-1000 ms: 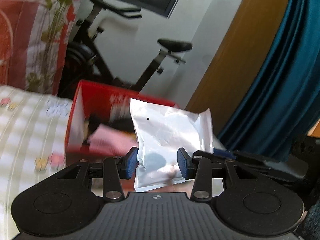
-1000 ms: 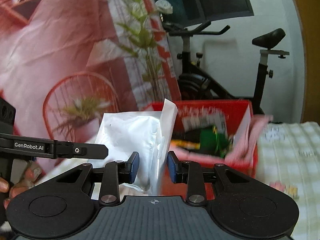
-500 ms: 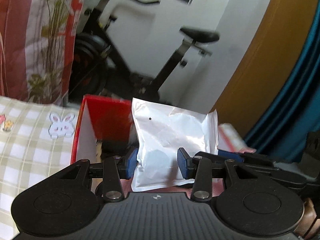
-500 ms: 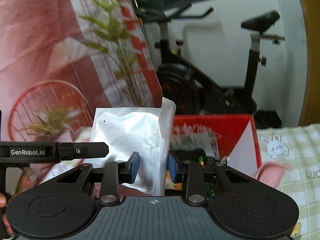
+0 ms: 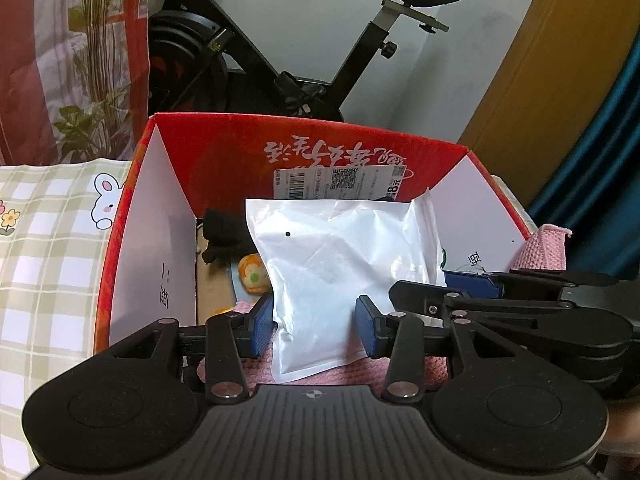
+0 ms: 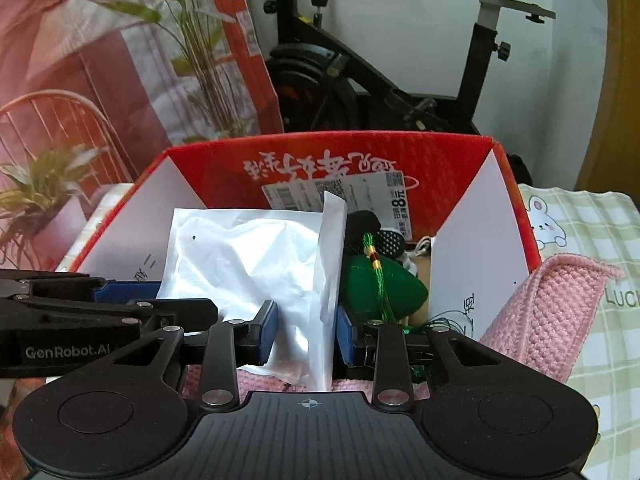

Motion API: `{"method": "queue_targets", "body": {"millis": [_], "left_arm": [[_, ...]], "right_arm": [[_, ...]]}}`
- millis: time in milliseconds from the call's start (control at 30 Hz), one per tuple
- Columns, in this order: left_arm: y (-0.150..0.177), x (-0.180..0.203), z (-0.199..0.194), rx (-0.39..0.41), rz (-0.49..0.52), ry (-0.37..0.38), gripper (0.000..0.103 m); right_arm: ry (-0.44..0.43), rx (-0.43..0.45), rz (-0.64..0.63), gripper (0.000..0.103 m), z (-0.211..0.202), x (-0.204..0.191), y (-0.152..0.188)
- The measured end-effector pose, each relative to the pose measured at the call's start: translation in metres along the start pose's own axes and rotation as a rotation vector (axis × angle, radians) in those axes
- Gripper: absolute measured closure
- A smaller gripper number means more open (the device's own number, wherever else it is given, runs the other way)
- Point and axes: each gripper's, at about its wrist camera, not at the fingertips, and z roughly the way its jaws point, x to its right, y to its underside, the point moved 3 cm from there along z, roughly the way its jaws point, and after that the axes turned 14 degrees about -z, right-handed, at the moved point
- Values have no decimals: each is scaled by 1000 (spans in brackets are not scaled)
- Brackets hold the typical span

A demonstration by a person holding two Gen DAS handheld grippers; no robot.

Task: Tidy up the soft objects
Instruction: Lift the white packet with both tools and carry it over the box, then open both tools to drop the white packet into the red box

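A white plastic pouch (image 5: 340, 264) hangs over the open red cardboard box (image 5: 320, 148), gripped from both sides. My left gripper (image 5: 314, 330) is shut on its lower part, blue pads pressing each side. My right gripper (image 6: 306, 332) is shut on the pouch's (image 6: 248, 264) folded edge, and its blue finger shows at the right of the left wrist view. The box (image 6: 320, 148) holds a green plush with a tassel (image 6: 384, 288), a black soft item (image 5: 224, 232) and a small orange toy (image 5: 252, 276). A pink knitted cloth (image 6: 560, 304) drapes over the box's near corner.
The box sits on a green checked bedspread (image 5: 48, 260) with bunny prints. Behind it stands a black exercise bike (image 5: 320, 60) against a white wall. A red patterned curtain (image 6: 80, 60) hangs to one side, a blue curtain (image 5: 600, 160) and wooden panel to the other.
Both grippers have carried the pouch forward and down, tilting towards the box. The pouch now hangs over the box's inside, and its contents have come into view.
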Motion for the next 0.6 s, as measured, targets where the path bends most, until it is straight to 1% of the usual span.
{"method": "queue_targets", "body": {"millis": [100,133,167,233,367,467,600], "left_arm": [[-1,2,-6,18,2,16,49],[-1,2,-10,31,6,15,46],[-1,3,-15,49,10,11,44],[-3,5,-24,82,17,3,39],[-8,6,-48,140,28,8,38],[-7,6,-68,170,39,14,38],[-3,1,-92,204,29,21,38]], "right_arm": [[15,-5,11,70,-2,0,-2],[25,-6,4,69,-3,-1,-3],[34,-8,-3,68,-4,-2,-3],[54,-4,-5,64,-7,-2,-3],[71,37,-8,62,-22,-2,-4],[77,85,-56,62,-41,-5,-6],[44,158,-93,62,-71,-9,-3]]}}
